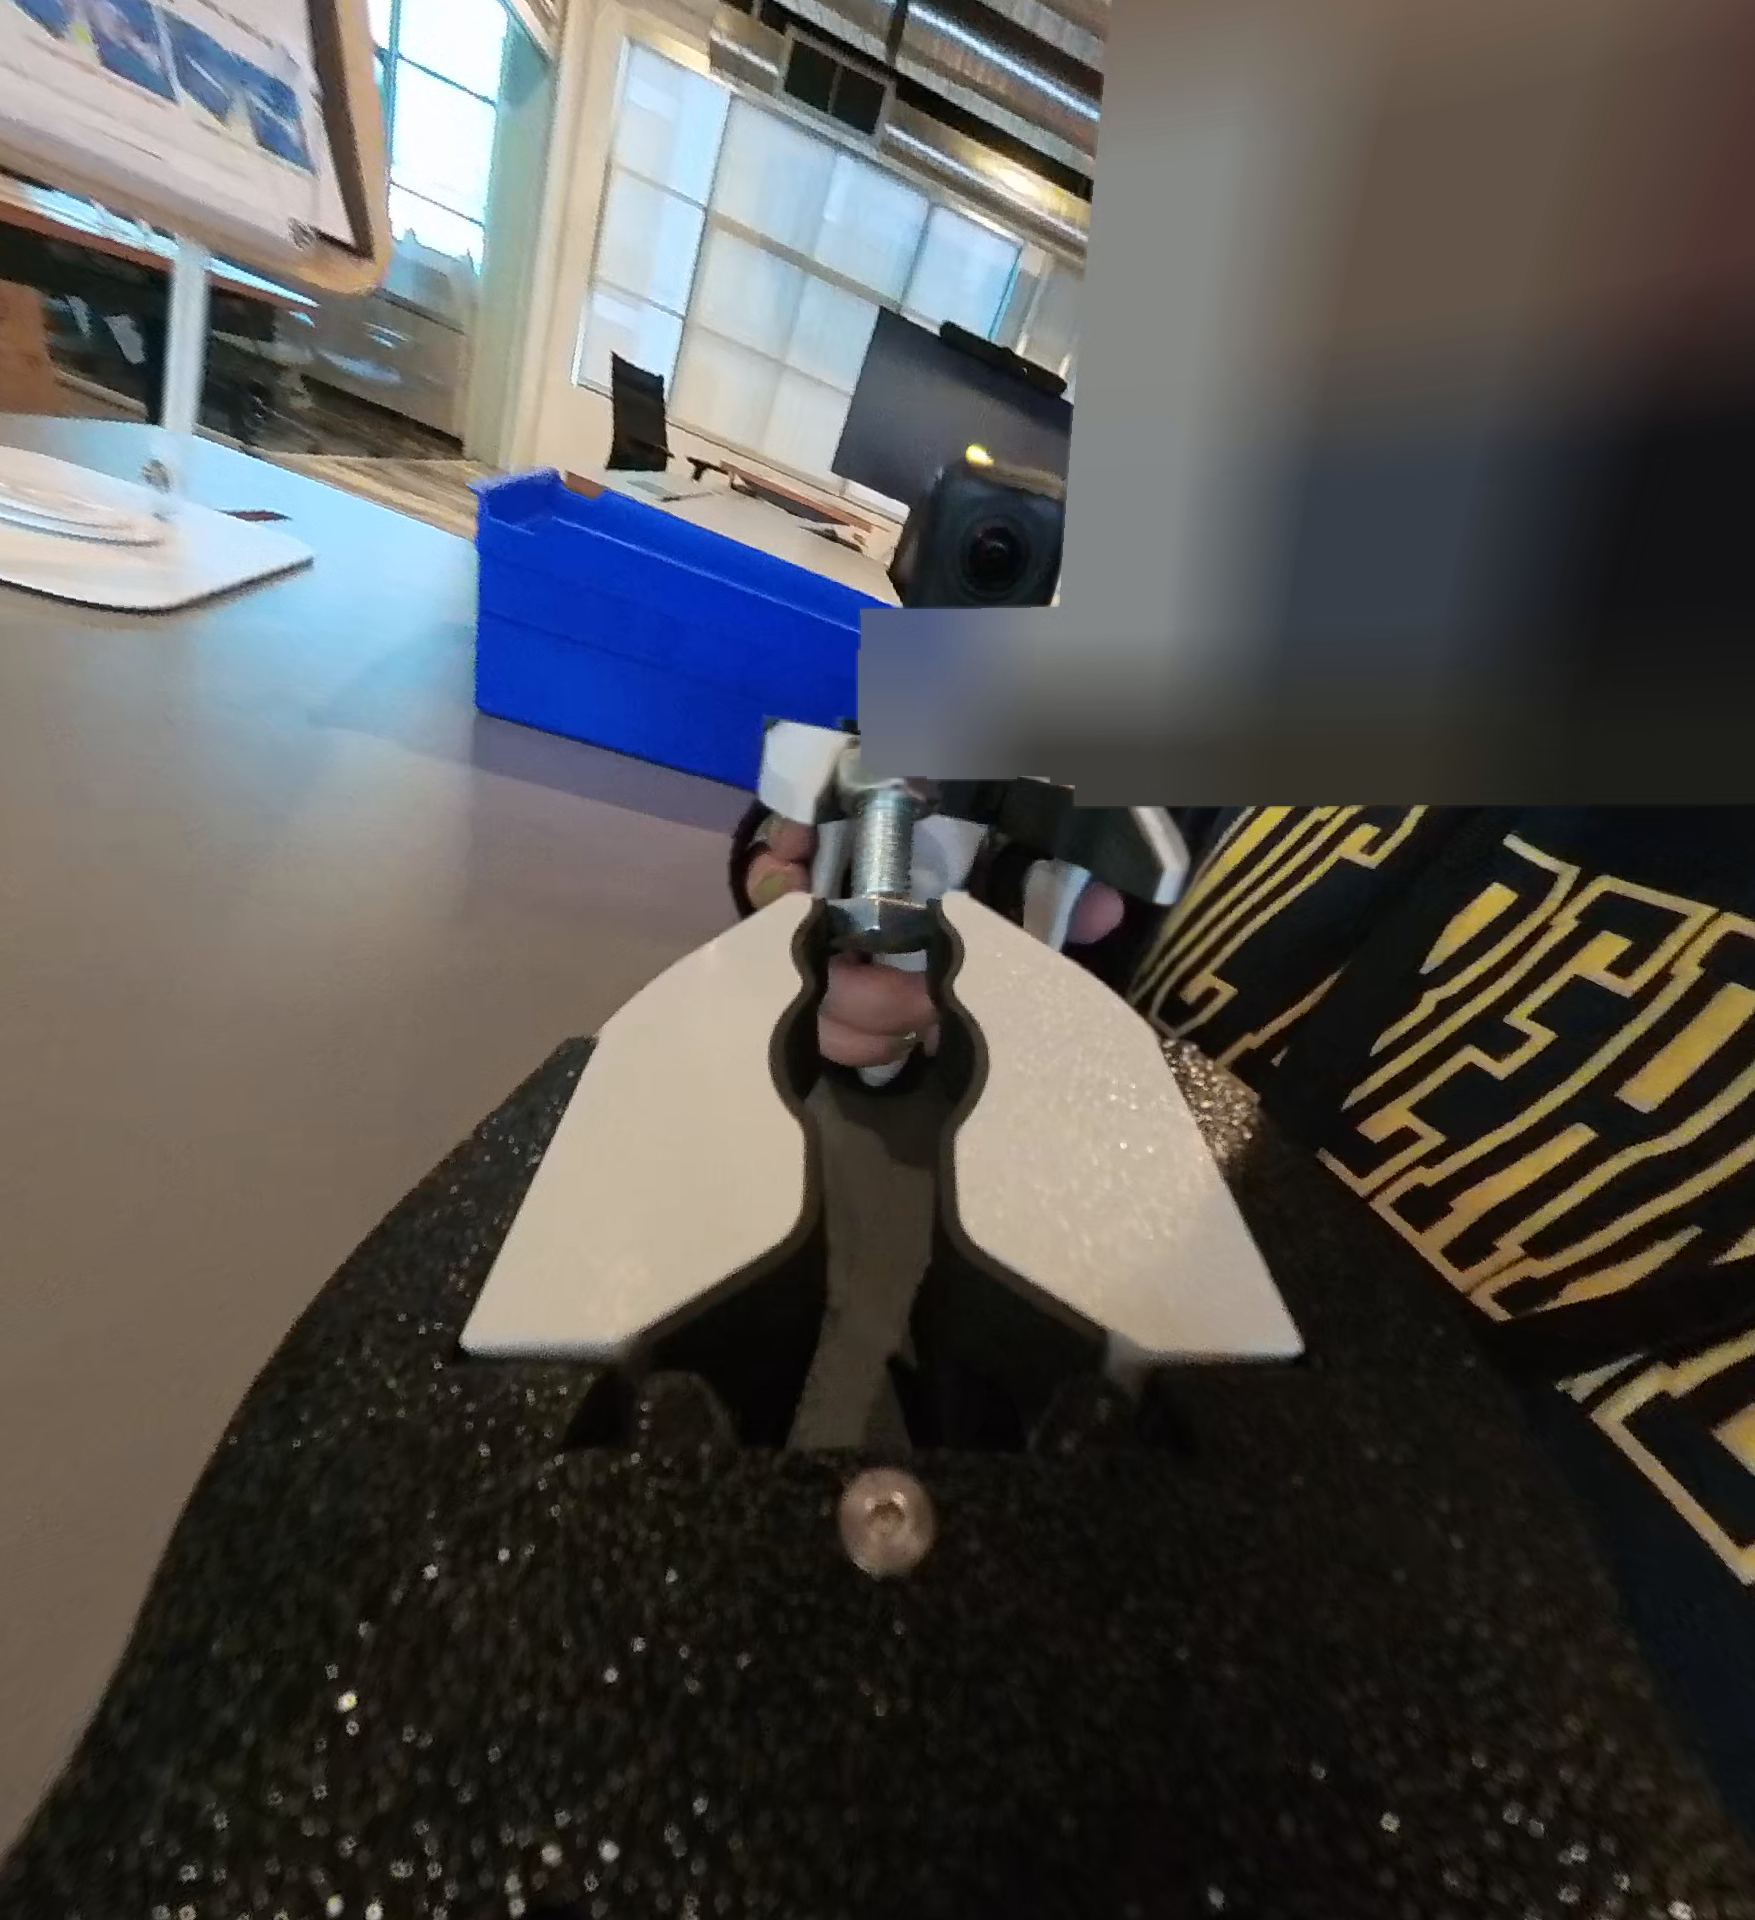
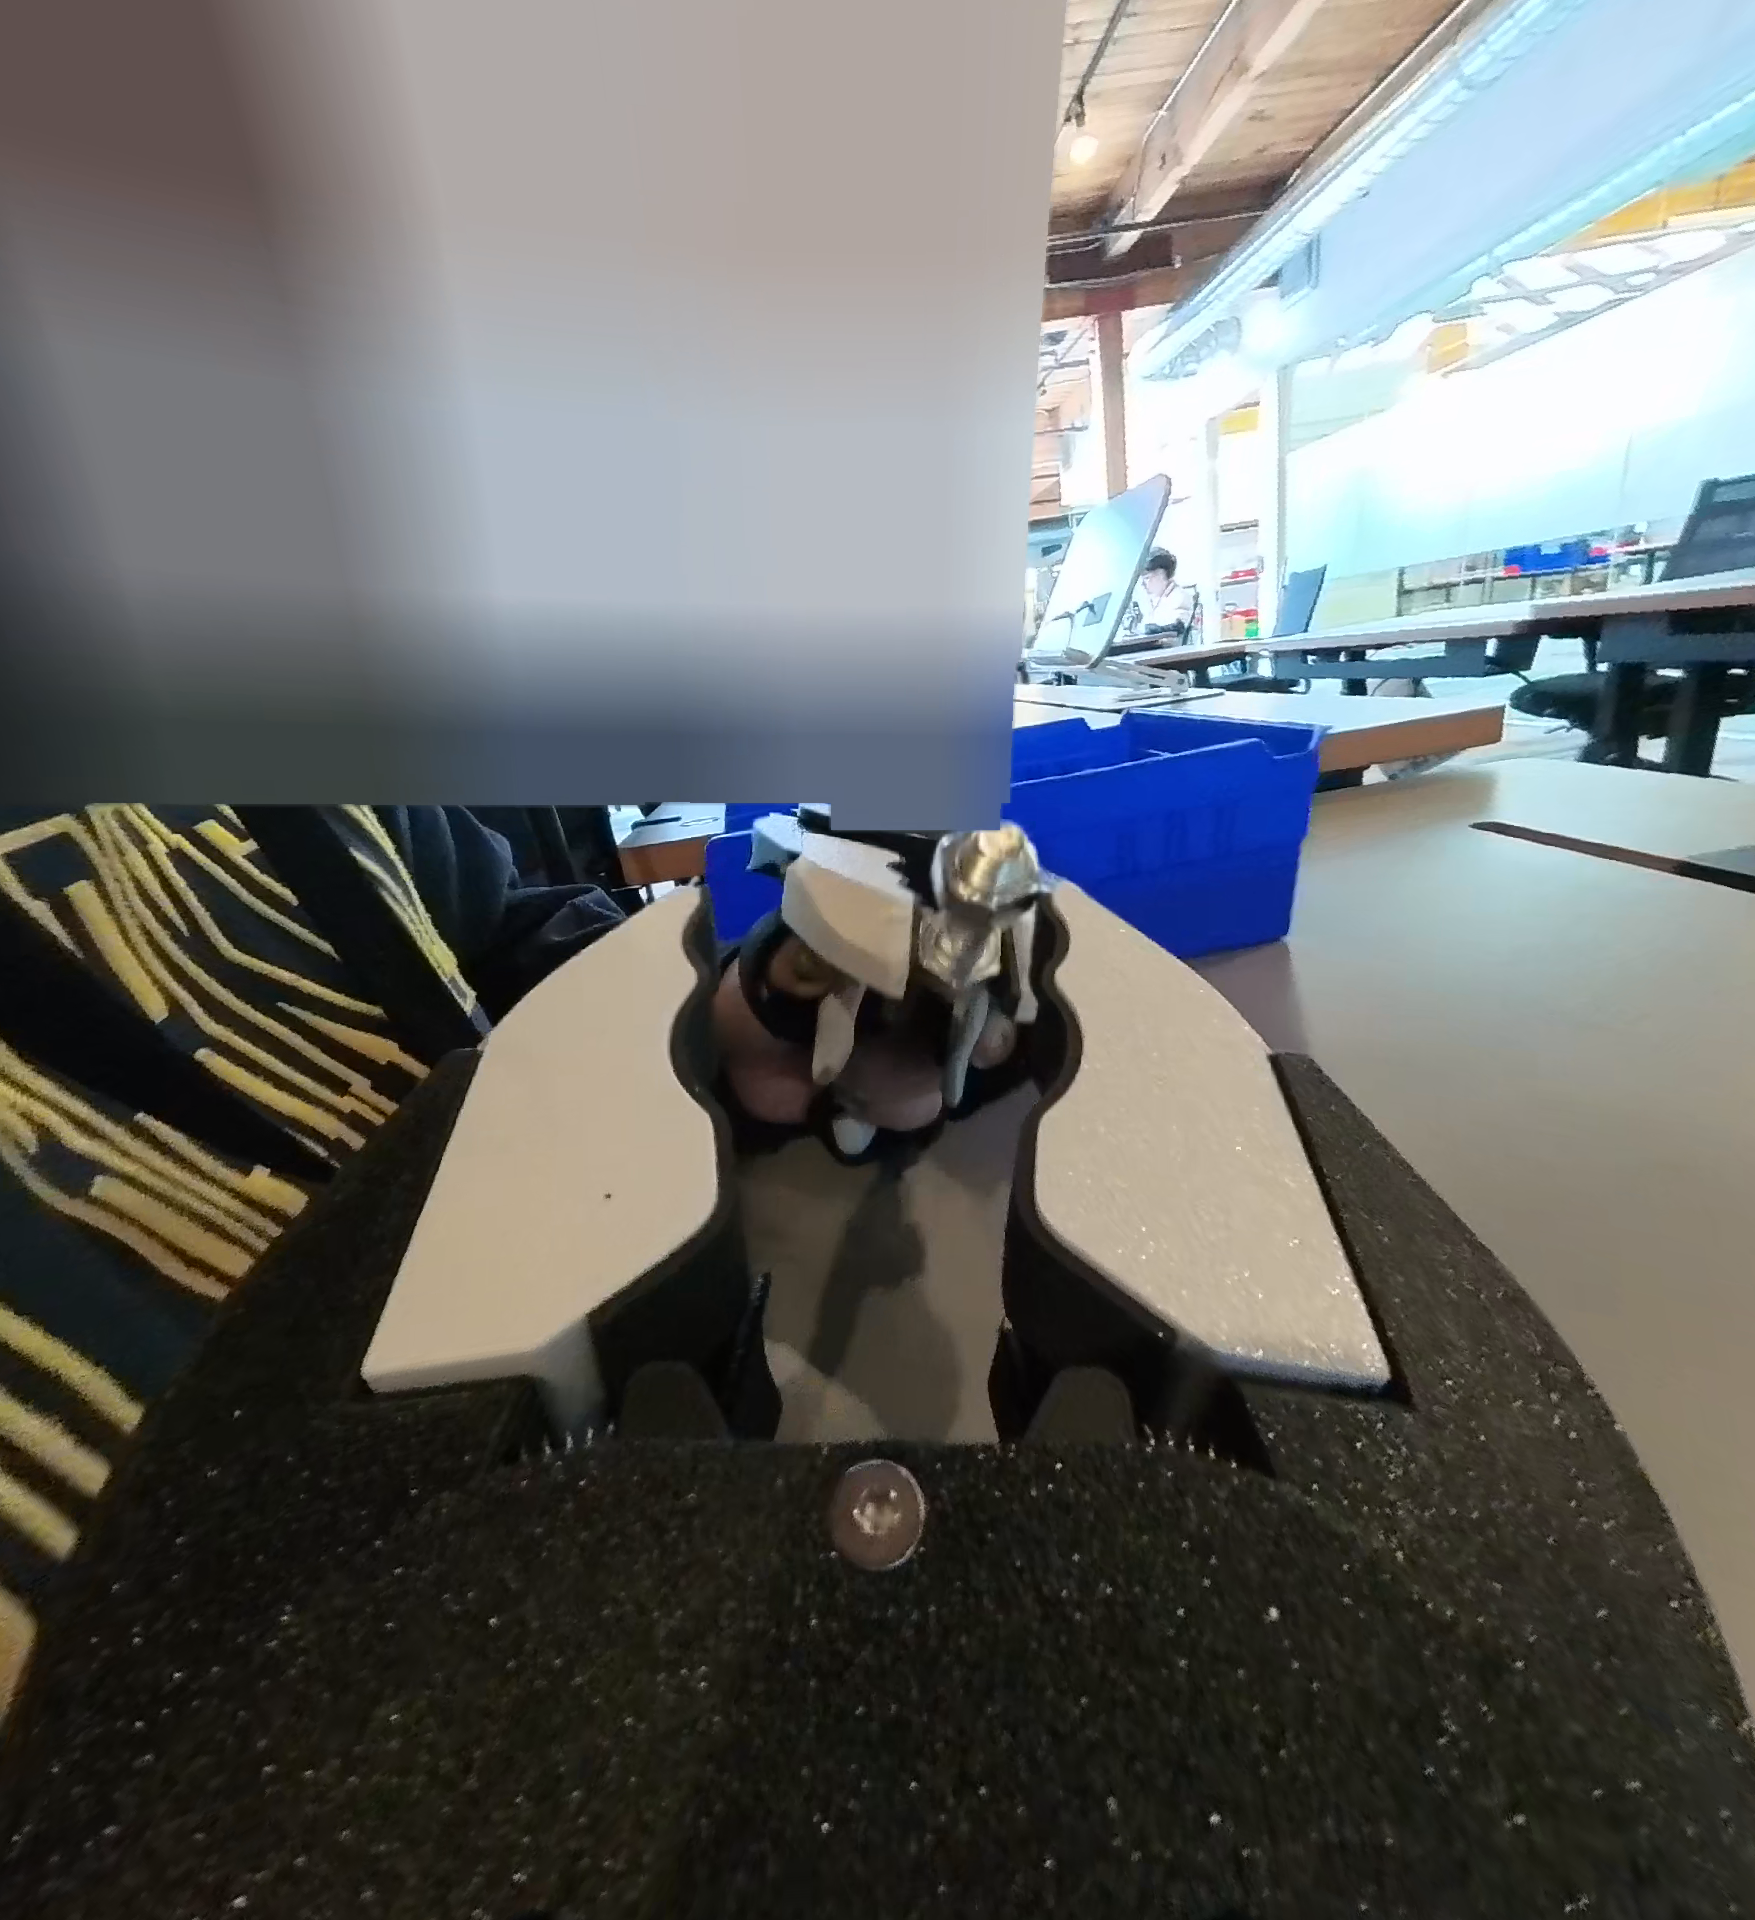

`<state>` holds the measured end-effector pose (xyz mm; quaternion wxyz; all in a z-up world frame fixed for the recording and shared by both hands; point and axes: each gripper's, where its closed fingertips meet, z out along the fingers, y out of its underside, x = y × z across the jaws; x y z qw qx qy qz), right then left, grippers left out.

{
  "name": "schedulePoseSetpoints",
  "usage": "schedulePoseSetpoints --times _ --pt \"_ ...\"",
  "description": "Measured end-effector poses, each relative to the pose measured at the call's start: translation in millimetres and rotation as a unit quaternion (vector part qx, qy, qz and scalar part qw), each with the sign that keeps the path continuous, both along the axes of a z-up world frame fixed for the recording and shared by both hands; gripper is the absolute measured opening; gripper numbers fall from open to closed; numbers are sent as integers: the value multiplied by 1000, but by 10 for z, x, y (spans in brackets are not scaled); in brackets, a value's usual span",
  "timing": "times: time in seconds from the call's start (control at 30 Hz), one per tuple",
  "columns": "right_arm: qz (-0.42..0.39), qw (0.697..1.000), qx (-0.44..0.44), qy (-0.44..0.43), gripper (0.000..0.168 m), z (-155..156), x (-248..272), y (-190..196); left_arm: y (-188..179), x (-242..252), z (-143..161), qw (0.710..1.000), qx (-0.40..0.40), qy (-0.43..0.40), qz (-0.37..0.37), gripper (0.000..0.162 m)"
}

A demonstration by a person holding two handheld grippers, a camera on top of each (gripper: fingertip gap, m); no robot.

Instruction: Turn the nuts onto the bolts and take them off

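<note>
In the left wrist view my left gripper (image 1: 878, 928) is shut on a silver hex nut (image 1: 875, 923) at its fingertips. A threaded bolt (image 1: 881, 852) rises from the nut to its head, which sits between the fingers of my right gripper (image 1: 904, 795). In the right wrist view my right gripper (image 2: 878, 914) has its jaws apart. The bolt's metal end (image 2: 987, 883) lies close to its right finger, with a wide gap to the left one. The left gripper's white fingertips (image 2: 842, 930) show just beyond, with a hand behind them.
A blue bin (image 1: 644, 644) (image 2: 1164, 831) stands on the grey table (image 1: 229, 935) (image 2: 1527, 987) behind the grippers. A white pad (image 1: 104, 530) lies far left. A black camera (image 1: 987, 540) stands behind the bin. A person's black-and-yellow clothing (image 1: 1475, 1091) (image 2: 125, 1039) is close by. The tips of both grippers are at nearly the same place.
</note>
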<state>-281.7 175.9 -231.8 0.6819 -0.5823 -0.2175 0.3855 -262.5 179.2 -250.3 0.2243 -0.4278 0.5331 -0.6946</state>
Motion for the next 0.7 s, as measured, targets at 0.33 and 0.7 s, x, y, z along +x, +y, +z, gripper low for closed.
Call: schedulePoseSetpoints --times 0.33,0.7 --pt "-25 999 23 -12 58 19 -8 50 -282 45 -121 998 22 35 -52 17" --pt "11 1000 22 -11 50 20 -75 -54 -188 16 -32 999 -5 11 -37 17"
